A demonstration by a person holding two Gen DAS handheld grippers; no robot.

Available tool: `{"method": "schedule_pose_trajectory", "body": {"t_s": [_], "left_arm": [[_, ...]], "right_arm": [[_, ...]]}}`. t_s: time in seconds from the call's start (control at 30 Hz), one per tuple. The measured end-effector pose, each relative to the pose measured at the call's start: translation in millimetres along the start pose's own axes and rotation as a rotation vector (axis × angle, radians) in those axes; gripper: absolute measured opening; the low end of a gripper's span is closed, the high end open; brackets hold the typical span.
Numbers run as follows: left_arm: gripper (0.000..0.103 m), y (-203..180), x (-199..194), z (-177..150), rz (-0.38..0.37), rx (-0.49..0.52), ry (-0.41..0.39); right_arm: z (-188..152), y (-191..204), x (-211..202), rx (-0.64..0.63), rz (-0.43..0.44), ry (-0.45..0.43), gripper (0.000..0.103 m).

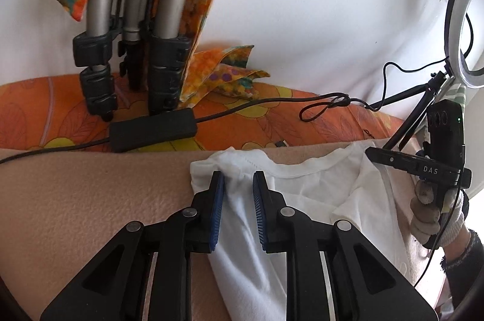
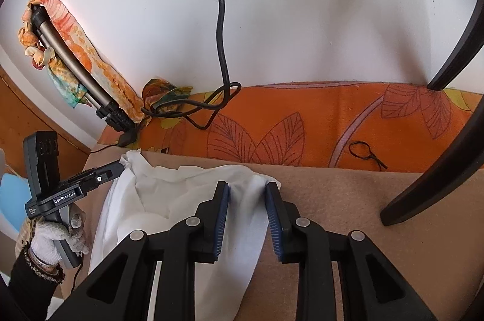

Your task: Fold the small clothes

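White shirt (image 1: 305, 194), neckline toward the wall

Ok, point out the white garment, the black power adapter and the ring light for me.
white garment (image 1: 317, 188): left wrist view, front panel just below the neckline.
black power adapter (image 1: 152, 129): left wrist view, middle of its top face.
ring light (image 1: 458, 27): left wrist view, left side of the ring.

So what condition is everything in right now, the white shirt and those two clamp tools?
White shirt: partly folded, lying on the beige blanket.
Left hand-held gripper: open, pads astride a shirt corner, not pressing.
Right hand-held gripper: open, shirt edge between its pads.
Ring light: appears unlit.
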State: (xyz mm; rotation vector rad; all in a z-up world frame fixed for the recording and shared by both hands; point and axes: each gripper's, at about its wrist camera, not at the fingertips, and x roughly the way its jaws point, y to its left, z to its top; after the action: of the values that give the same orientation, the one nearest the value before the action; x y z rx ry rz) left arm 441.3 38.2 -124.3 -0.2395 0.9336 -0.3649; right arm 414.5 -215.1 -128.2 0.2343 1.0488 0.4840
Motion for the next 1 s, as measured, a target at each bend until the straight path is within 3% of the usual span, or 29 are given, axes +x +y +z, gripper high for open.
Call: {"method": "schedule_pose_trajectory", "body": {"t_s": [0.07,0.17,0.57,0.73,0.9,1.0], "left_arm": [[0.004,-0.3,2.0,1.5,0.014,0.003,-0.004],[0.003,-1.9,-4.4,2.1,0.005,0.006,-0.029],[0.002,-25.0,-63.3,6.5,-0.03,0.044,-0.117],[0.002,-37.5,-65.7,9.5,0.026,0.106,-0.139],[0.012,-15.0,-43.3,12.7,0.003,-0.015,-0.041],[0.022,-6.6,-33.0,5.9,-0.01,0.0,-0.009]], "right_arm": [[0.8,3.2,0.9,-0.017,-0.01,0.004,0.014],[1.4,9.6,-1.4,-0.037,-0.021,0.0,0.005],[0.4,41.5,-57.8,-0.108,-0.002,-0.076,0.003],[0.4,61.6,-74.4,-0.166,-0.058,-0.067,0.003],[4.3,54.0,-57.6,-0.148,-0.089,-0.035,0.003],[4.7,43.8,-42.8,-0.145,-0.095,-0.01,0.004]]}}
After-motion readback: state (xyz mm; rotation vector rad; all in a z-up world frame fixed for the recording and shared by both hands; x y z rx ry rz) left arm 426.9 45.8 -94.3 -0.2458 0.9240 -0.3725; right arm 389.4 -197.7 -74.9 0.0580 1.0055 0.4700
